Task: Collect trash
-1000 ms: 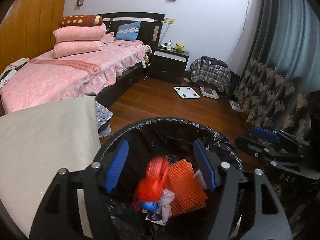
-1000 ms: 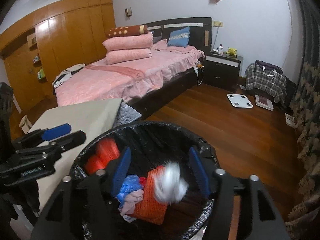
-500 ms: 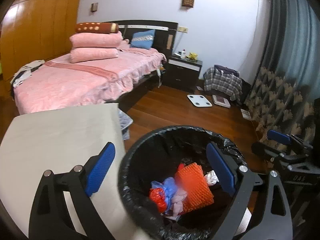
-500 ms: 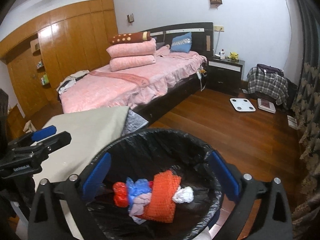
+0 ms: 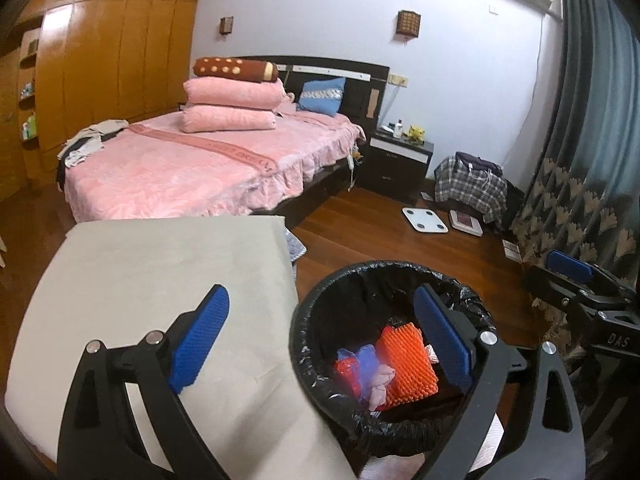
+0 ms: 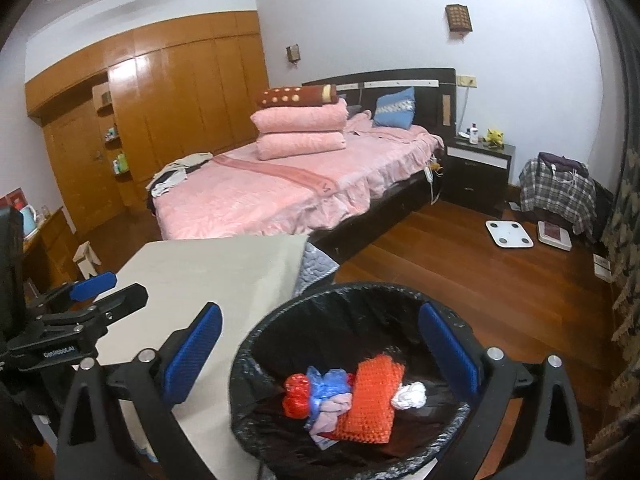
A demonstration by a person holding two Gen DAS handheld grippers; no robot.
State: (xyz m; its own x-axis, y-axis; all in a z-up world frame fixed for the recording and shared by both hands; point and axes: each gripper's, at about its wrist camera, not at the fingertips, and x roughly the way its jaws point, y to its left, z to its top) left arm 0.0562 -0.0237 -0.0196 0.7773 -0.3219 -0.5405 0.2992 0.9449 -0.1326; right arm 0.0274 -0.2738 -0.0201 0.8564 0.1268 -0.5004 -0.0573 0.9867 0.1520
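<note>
One lined bin [image 6: 256,364] holds perhaps five trash pieces [image 6: 370,398]; two scales [image 6: 509,233].

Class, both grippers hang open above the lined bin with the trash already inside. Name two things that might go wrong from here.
1. The left gripper straddles the bin rim, one finger over the table. Lowering it might hook the black liner or tip the bin.
2. The bin stands tight against the table edge, so a sideways knock from the right gripper may push it over and spill the orange net and white wad.
</note>
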